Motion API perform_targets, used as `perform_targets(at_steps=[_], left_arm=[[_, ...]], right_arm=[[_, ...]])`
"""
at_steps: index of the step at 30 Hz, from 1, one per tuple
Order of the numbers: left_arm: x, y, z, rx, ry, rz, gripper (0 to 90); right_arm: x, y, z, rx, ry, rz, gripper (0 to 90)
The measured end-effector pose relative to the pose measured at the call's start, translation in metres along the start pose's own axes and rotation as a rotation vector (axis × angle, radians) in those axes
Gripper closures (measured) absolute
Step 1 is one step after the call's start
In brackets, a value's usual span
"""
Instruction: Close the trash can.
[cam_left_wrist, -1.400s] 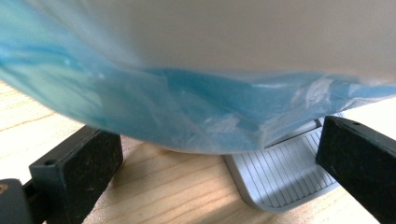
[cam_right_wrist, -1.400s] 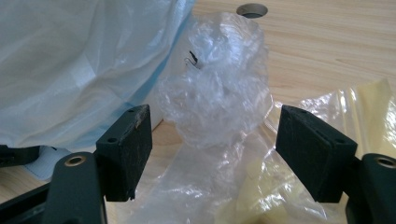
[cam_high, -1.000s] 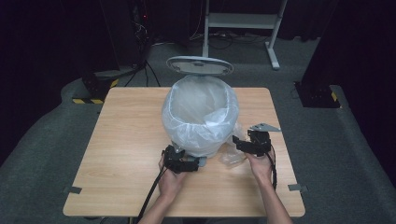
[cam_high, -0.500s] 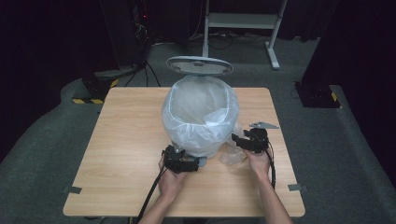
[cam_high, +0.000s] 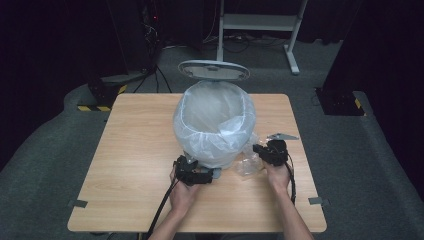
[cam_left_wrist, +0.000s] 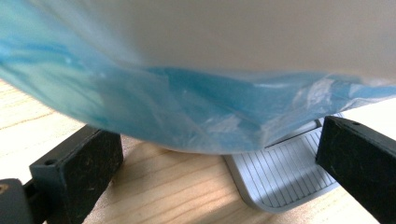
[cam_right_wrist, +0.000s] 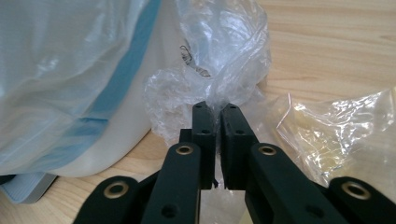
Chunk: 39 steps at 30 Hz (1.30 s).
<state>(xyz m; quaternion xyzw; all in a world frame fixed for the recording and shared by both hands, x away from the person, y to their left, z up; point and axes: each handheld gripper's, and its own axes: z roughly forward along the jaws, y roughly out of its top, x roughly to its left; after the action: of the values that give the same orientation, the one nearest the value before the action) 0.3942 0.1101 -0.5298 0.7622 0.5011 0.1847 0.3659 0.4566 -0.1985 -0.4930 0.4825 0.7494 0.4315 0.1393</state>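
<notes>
A white pedal bin (cam_high: 215, 125) stands mid-table, its lid (cam_high: 214, 70) up, lined with a translucent bluish bag (cam_right_wrist: 60, 70). My right gripper (cam_right_wrist: 218, 108) sits low at the bin's right foot. Its jaws have just been closing and now pinch a crumpled clear plastic wrapper (cam_right_wrist: 224, 56) between the pads. From above, that right gripper (cam_high: 257, 150) points left at the wrapper (cam_high: 248, 165). My left gripper (cam_high: 210, 176) lies at the bin's front base. Its jaws stand wide apart, the left gripper (cam_left_wrist: 219, 154) facing the liner's hem (cam_left_wrist: 187, 107) and the grey ribbed pedal (cam_left_wrist: 285, 172).
A second clear wrapper (cam_right_wrist: 336, 126) lies flat on the wood right of the pinched one. The wooden table (cam_high: 135, 150) has bare room on its left half and along the front edge. Dark floor, a stand and cables lie beyond.
The right gripper has sunk a little onto the crumpled wrapper and its jaws have closed on it. The left hand and the bin have stayed put.
</notes>
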Motion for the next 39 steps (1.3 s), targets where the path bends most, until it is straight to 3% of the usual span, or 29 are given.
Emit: perform_targets(at_steps=[11, 13, 25, 30, 39], left_arm=[[0.002, 0.000, -0.001, 0.018, -0.007, 0.012, 0.9], [0.002, 0.000, 0.000, 0.012, -0.012, -0.003, 0.9], [0.005, 0.001, -0.001, 0.039, -0.016, 0.025, 0.9], [0.005, 0.001, -0.001, 0.038, -0.016, 0.023, 0.9], [0.005, 0.001, -0.001, 0.036, -0.016, 0.020, 0.8]], right_arm=[[0.002, 0.003, -0.015, -0.054, 0.025, -0.001, 88.0], [0.003, 0.003, -0.017, -0.057, 0.027, -0.002, 88.1], [0.002, 0.004, -0.033, -0.078, 0.026, -0.013, 88.2], [0.000, 0.005, -0.043, -0.105, 0.033, -0.009, 88.2], [-0.003, 0.006, -0.053, -0.106, 0.033, -0.004, 88.5]])
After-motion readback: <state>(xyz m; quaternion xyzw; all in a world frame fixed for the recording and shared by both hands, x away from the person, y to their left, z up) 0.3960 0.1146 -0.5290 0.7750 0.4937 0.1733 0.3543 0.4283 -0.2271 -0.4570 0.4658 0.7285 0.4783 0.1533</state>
